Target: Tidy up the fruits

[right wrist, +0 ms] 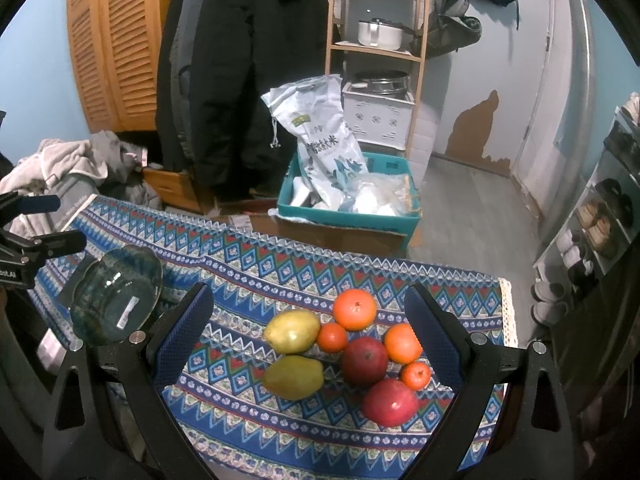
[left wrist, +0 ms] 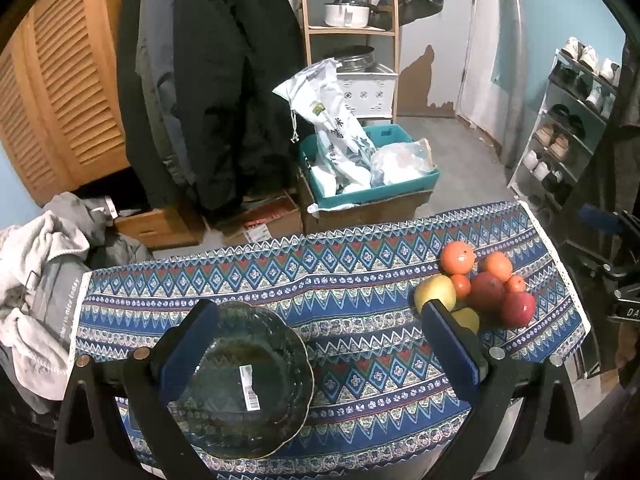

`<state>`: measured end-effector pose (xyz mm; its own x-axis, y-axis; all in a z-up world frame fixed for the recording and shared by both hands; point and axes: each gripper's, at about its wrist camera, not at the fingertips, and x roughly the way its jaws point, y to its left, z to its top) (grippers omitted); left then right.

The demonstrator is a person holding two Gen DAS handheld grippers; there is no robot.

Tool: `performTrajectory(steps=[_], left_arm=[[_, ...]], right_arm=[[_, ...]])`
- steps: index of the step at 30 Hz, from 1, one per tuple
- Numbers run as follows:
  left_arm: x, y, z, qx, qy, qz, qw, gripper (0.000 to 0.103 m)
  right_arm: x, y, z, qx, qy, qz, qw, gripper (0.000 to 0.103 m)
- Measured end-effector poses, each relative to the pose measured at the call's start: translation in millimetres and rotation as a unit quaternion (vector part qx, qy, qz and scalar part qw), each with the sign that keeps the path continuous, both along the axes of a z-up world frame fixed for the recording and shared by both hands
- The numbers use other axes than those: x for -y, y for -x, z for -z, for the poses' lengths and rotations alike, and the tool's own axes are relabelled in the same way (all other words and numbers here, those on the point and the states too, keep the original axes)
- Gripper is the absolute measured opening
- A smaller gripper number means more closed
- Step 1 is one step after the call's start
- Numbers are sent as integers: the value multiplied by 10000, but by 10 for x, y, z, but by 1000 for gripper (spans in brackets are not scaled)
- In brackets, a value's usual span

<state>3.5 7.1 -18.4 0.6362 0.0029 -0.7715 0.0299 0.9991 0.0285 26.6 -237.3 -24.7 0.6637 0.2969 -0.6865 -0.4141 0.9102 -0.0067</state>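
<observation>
A pile of fruit lies on the patterned tablecloth [right wrist: 280, 264]: two yellow-green pears [right wrist: 292, 331], two red pomegranates [right wrist: 365, 362], two large oranges [right wrist: 355, 309] and two small tangerines [right wrist: 332, 337]. The pile also shows at the right in the left wrist view [left wrist: 486, 290]. A dark glass bowl [left wrist: 244, 384] sits empty on the cloth; it also shows at the left in the right wrist view [right wrist: 116, 296]. My left gripper [left wrist: 320, 344] is open above the bowl. My right gripper [right wrist: 308, 328] is open above the fruit pile, holding nothing.
Beyond the table's far edge stand a teal crate [right wrist: 352, 216] with bags on a cardboard box, hanging coats [left wrist: 212, 80], a wooden shelf [right wrist: 376, 40] and a louvred cabinet [left wrist: 68, 92]. A clothes heap [left wrist: 36, 280] lies left; a shoe rack [left wrist: 568, 128] stands right.
</observation>
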Motion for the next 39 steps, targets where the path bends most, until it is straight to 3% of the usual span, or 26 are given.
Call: performTrajectory(steps=[17,32,39], left_arm=[[92,-36,83,-67,-57,100,9999,102],[292,-153,304,-315,-259,241,9989,102],[466,-315,422,-581,-110,419,9974,102]], right_arm=[[83,-17,33,-83,25,56,9999,95],[360,-117,125,-268,25,343,9990,95],[557,-216,227,-468,63,630,9969,95]])
